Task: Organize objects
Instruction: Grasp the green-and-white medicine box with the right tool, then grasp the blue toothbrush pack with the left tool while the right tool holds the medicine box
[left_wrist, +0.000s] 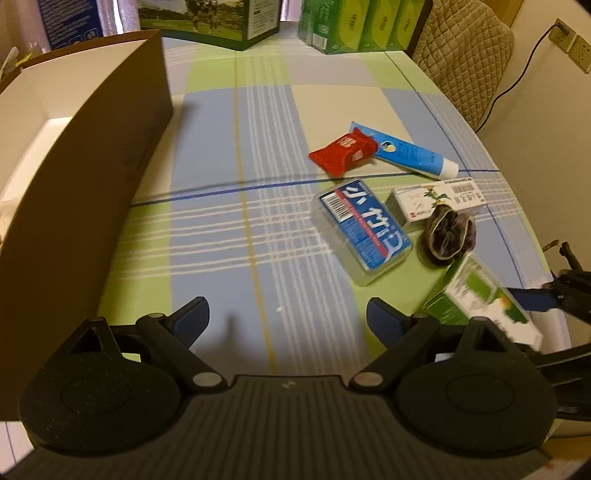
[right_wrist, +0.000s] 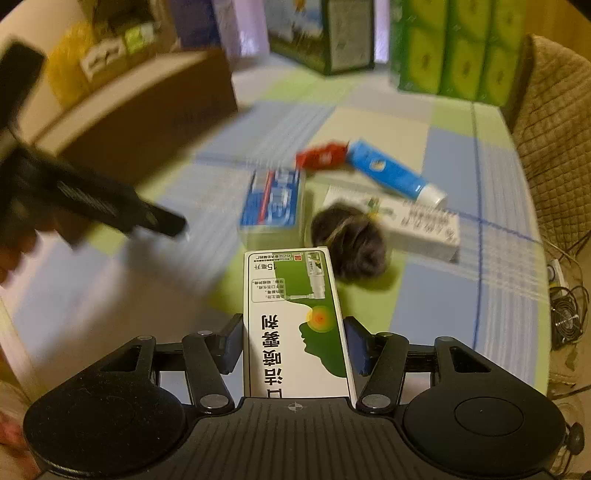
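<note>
Right wrist: right tool (right_wrist: 294, 345) grips spray box (right_wrist: 295, 321) lengthwise (pointing forward); left tool (left_wrist: 287, 320) open.

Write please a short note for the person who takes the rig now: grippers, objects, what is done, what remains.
Right gripper: shut on the green-white spray box.
Left gripper: open, empty, above the table, beside the brown box.
On the table: red packet, blue tube, blue case, white carton, dark scrunchie.
Done: spray box gripped.
Left: probably move all into the brown box.
</note>
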